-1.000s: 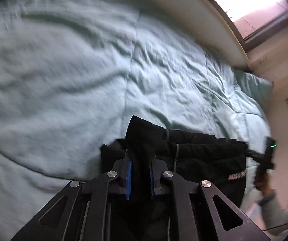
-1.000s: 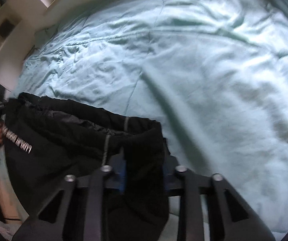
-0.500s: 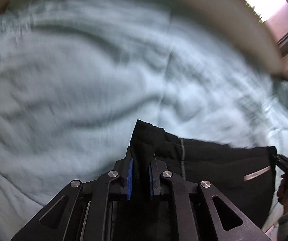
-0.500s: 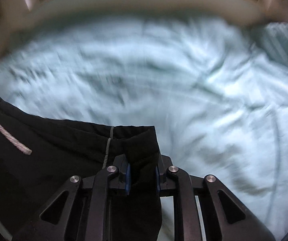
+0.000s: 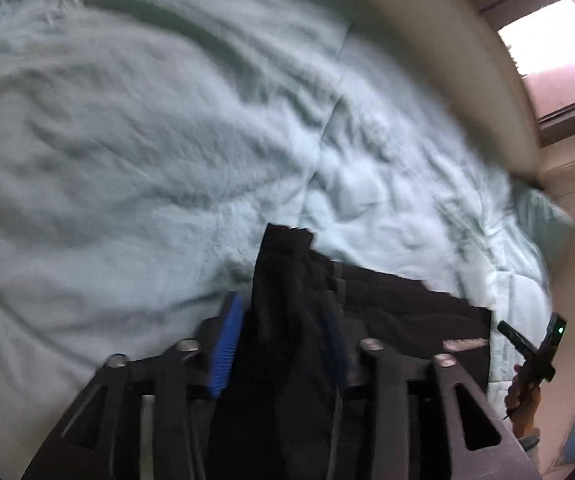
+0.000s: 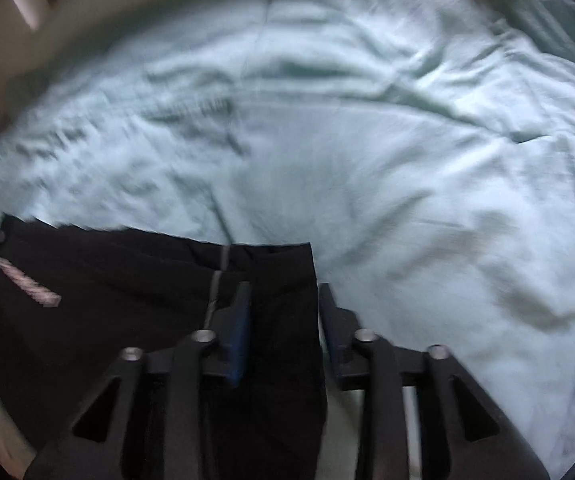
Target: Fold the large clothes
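A black garment (image 5: 387, 300) with a white logo strip hangs stretched between my two grippers above the bed. In the left wrist view one corner of it stands between the blue pads of my left gripper (image 5: 283, 320), whose jaws have spread apart. In the right wrist view the other corner of the garment (image 6: 127, 292) stands between the fingers of my right gripper (image 6: 283, 300), whose jaws have also spread apart. The right gripper (image 5: 535, 344) and the hand holding it show at the far right of the left wrist view.
A wrinkled pale green duvet (image 5: 147, 140) covers the whole bed under the garment. A cream headboard or wall edge (image 5: 447, 60) curves along the far side, with a bright window (image 5: 547, 44) beyond it. A pillow (image 6: 547, 12) lies at the bed's corner.
Both grippers swung forward over the bed with the garment. Both pairs of jaws, clamped on the cloth earlier, now stand wider apart around it.
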Demonstrator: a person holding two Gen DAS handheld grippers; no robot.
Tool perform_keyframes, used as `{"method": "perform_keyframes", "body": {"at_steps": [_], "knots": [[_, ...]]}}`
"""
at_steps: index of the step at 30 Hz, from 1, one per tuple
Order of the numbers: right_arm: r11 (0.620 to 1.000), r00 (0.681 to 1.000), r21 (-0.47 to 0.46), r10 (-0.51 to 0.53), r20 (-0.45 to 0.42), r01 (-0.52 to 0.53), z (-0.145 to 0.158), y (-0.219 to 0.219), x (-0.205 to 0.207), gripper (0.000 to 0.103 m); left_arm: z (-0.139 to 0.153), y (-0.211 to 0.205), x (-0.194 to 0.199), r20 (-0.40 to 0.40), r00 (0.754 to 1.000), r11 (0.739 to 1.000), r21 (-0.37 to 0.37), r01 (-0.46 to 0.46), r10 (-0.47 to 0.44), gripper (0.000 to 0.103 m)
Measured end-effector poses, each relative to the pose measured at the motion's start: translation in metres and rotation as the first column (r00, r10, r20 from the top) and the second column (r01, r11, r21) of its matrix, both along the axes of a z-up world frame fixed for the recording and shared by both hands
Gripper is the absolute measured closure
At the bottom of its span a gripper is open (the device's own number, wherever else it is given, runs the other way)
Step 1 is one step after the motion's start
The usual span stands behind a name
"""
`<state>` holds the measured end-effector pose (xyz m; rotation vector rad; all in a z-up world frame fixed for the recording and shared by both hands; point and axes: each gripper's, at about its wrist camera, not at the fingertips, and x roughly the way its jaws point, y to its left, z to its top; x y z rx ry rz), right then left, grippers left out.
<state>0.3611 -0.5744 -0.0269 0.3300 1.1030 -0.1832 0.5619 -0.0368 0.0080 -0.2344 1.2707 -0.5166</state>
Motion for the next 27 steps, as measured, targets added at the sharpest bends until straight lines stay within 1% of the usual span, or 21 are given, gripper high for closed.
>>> {"method": "perform_keyframes", "body": {"at_steps": [1,2,3,5,7,9,10,11,12,13,14,15,17,19,20,22,23,24,25,26,27], "knots": [[1.0,0.999,-0.018,-0.008,0.038,0.009,0.021,0.002,-0.017,0.043,0.013,0.0,-0.011,0.046,0.999,0.999,0.032,0.008,-0.01,0.045],[1.0,0.998,-0.027,0.003,0.061,-0.002,0.036,0.009,-0.027,0.042,0.03,-0.003,-0.029,0.102,0.994,0.996,0.081,0.024,-0.032,0.042],[0.999,0.996,-0.031,0.022,0.085,-0.02,0.051,0.018,-0.04,0.042,0.037,-0.006,-0.043,0.123,0.991,0.995,0.094,0.039,-0.051,0.042],[0.998,0.992,-0.022,0.057,0.115,-0.055,0.074,0.046,-0.056,0.041,0.05,-0.024,-0.083,0.157,0.98,0.991,0.075,0.114,-0.125,0.041],[0.995,0.985,0.021,0.094,0.146,-0.098,0.083,0.084,-0.073,0.041,0.048,-0.043,-0.12,0.171,0.971,0.984,0.088,0.152,-0.165,0.041],[0.99,0.985,0.068,0.113,0.13,-0.122,0.07,0.121,-0.08,0.041,0.038,-0.062,-0.15,0.171,0.966,0.979,0.1,0.178,-0.193,0.041],[0.986,0.986,0.089,0.128,0.111,-0.138,0.058,0.14,-0.079,0.041,0.025,-0.073,-0.166,0.163,0.967,0.978,0.107,0.178,-0.193,0.041],[0.985,0.986,0.095,0.139,0.091,-0.147,0.048,0.155,-0.08,0.041,0.008,-0.083,-0.176,0.138,0.972,0.977,0.122,0.173,-0.189,0.041],[0.982,0.986,0.098,0.152,0.068,-0.158,0.036,0.168,-0.076,0.041,-0.007,-0.09,-0.183,0.113,0.976,0.974,0.147,0.169,-0.187,0.041],[0.982,0.986,0.091,0.165,0.032,-0.167,0.02,0.182,-0.072,0.041,-0.021,-0.095,-0.191,0.111,0.978,0.968,0.195,0.155,-0.179,0.041],[0.985,0.986,0.056,0.165,0.001,-0.165,0.006,0.193,-0.069,0.04,-0.039,-0.1,-0.194,0.113,0.978,0.959,0.243,0.144,-0.175,0.039],[0.985,0.985,0.036,0.169,-0.037,-0.167,-0.011,0.2,-0.065,0.04,-0.048,-0.102,-0.191,0.095,0.982,0.959,0.251,0.134,-0.162,0.039],[0.987,0.984,0.04,0.161,-0.078,-0.159,-0.031,0.203,-0.06,0.04,-0.051,-0.104,-0.186,0.074,0.986,0.959,0.256,0.126,-0.149,0.039],[0.986,0.982,0.034,0.165,-0.091,-0.163,-0.034,0.205,-0.058,0.04,-0.043,-0.108,-0.181,0.065,0.981,0.944,0.289,0.157,-0.183,0.039],[0.984,0.979,0.031,0.176,-0.103,-0.174,-0.03,0.205,-0.056,0.04,-0.036,-0.107,-0.18,0.064,0.981,0.947,0.282,0.156,-0.181,0.041],[0.982,0.977,0.045,0.185,-0.106,-0.181,-0.012,0.203,-0.054,0.042,-0.016,-0.105,-0.176,0.089,0.98,0.964,0.216,0.156,-0.179,0.041],[0.981,0.98,0.049,0.189,-0.06,-0.187,0.003,0.201,-0.053,0.042,-0.005,-0.104,-0.173,0.111,0.978,0.971,0.182,0.156,-0.178,0.041],[0.981,0.981,0.04,0.192,0.0,-0.191,0.022,0.2,-0.049,0.042,0.005,-0.106,-0.168,0.137,0.976,0.975,0.168,0.145,-0.168,0.041],[0.981,0.981,0.028,0.19,0.027,-0.191,0.032,0.199,-0.042,0.042,0.009,-0.109,-0.161,0.151,0.976,0.978,0.166,0.129,-0.155,0.041],[0.981,0.981,0.019,0.19,0.049,-0.191,0.039,0.198,-0.031,0.042,0.01,-0.112,-0.15,0.154,0.979,0.983,0.146,0.113,-0.135,0.041],[0.98,0.979,0.027,0.195,0.065,-0.197,0.041,0.198,-0.016,0.042,0.007,-0.114,-0.141,0.145,0.982,0.986,0.134,0.104,-0.123,0.041]]}}
